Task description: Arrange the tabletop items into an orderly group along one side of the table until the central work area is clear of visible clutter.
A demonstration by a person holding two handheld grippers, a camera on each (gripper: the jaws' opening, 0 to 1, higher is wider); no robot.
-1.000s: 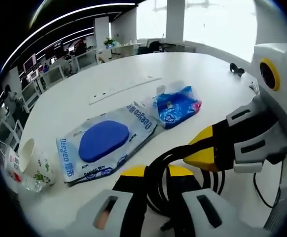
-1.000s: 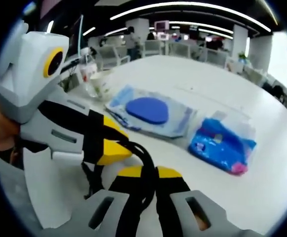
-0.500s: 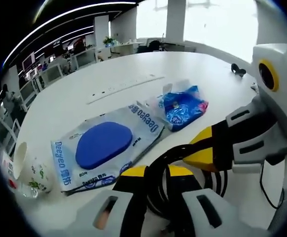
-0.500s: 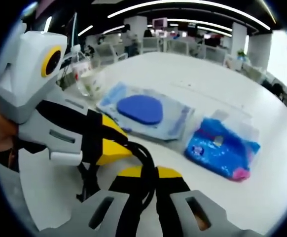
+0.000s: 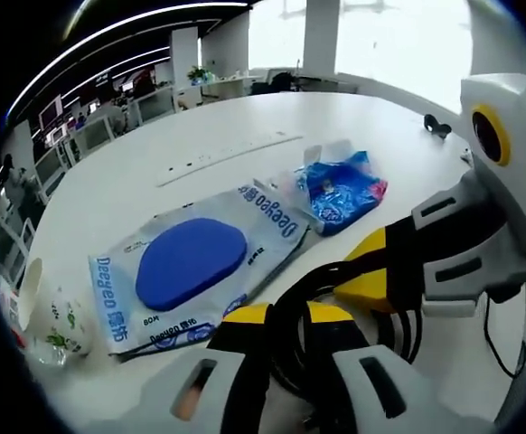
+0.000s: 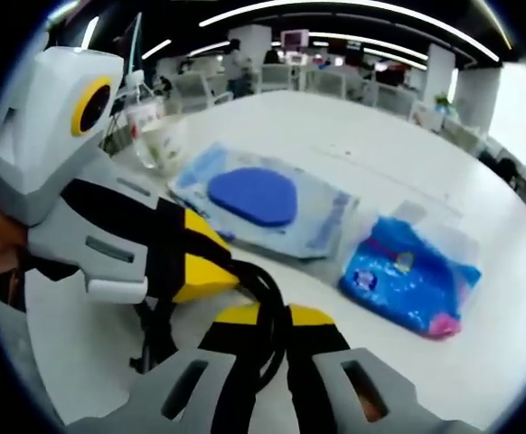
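I see my left gripper and right gripper both pinched on a black cable, low centre of each view; just beyond lies the wet-wipe pack at frame centre-left, the blue tissue packet to its upper right; a paper cup sits at far left on the white table.

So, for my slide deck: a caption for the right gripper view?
Both tongs grip a black cable before a wipes pack and blue packet.
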